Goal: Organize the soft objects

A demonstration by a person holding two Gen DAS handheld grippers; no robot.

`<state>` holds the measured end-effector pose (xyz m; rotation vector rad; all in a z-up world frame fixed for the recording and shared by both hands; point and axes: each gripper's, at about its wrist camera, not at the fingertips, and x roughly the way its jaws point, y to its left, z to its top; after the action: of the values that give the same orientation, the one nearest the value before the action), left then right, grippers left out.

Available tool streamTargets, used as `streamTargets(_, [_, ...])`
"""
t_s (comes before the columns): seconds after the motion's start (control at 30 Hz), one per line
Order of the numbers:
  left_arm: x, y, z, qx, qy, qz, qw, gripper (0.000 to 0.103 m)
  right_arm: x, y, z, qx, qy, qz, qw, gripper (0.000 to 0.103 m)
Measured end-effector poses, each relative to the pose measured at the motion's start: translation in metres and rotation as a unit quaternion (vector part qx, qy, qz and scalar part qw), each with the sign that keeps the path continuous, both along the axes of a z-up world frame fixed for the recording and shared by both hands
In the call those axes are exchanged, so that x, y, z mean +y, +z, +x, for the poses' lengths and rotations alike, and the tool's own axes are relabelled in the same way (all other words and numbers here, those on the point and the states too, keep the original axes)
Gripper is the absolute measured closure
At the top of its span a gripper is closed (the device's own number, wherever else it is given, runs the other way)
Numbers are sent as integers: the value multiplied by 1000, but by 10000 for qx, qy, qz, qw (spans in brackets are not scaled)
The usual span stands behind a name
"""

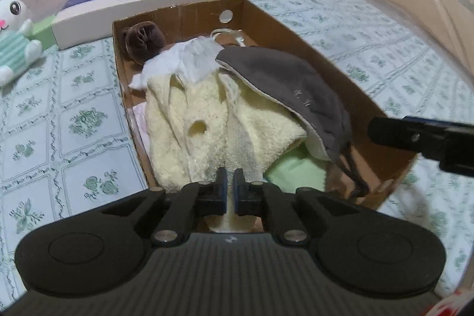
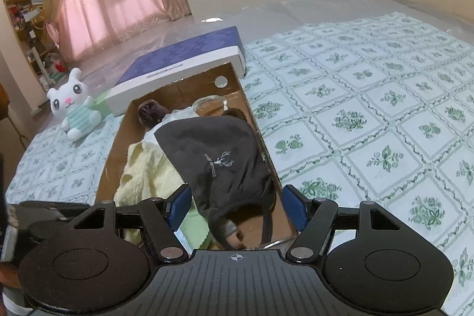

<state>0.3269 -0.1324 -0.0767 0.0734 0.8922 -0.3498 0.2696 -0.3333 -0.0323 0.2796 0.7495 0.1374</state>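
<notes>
An open cardboard box [image 1: 296,28] lies on the bed, filled with soft things. A cream fluffy cloth [image 1: 189,114] fills its middle. My left gripper [image 1: 230,178] is shut on that cloth's near edge, and cream fabric shows between the pads. A grey cap with straps [image 1: 296,85] drapes over the box's right side. In the right wrist view my right gripper [image 2: 237,197] stands open, its jaws wide around the cap's [image 2: 219,156] lower end and not pressing on it. A brown plush [image 1: 145,40], a white cloth [image 1: 166,64] and a green cloth [image 1: 296,171] also lie in the box.
A white bunny plush [image 2: 74,105] sits on the floral bedspread [image 2: 370,114] left of the box, beside a small green block [image 1: 44,27]. A flat blue-and-white carton [image 2: 183,61] lies behind the box. A pink curtain, a fan and shelves stand at the far left.
</notes>
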Motion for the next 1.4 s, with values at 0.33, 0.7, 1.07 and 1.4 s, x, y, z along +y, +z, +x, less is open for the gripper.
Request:
streamTargets(0.33, [8,23,-21,-189,22,-105,9998,92,11,8,-8,-76,316,-165,9993,35])
streamTargets(0.7, [40,72,-73,-531,273,-200,9980,70,20,21,-37,-151,570,-249,9979,35])
streamTargets(1.07, [58,96,-129,-543,443,-83,9975,67,26,40,-72,-140,544,-36,9984,35])
streamTargets(1.4, [77,117,-177,-614,624,-132,9961,67,40,58,-111,-201,687,-143,9973,35])
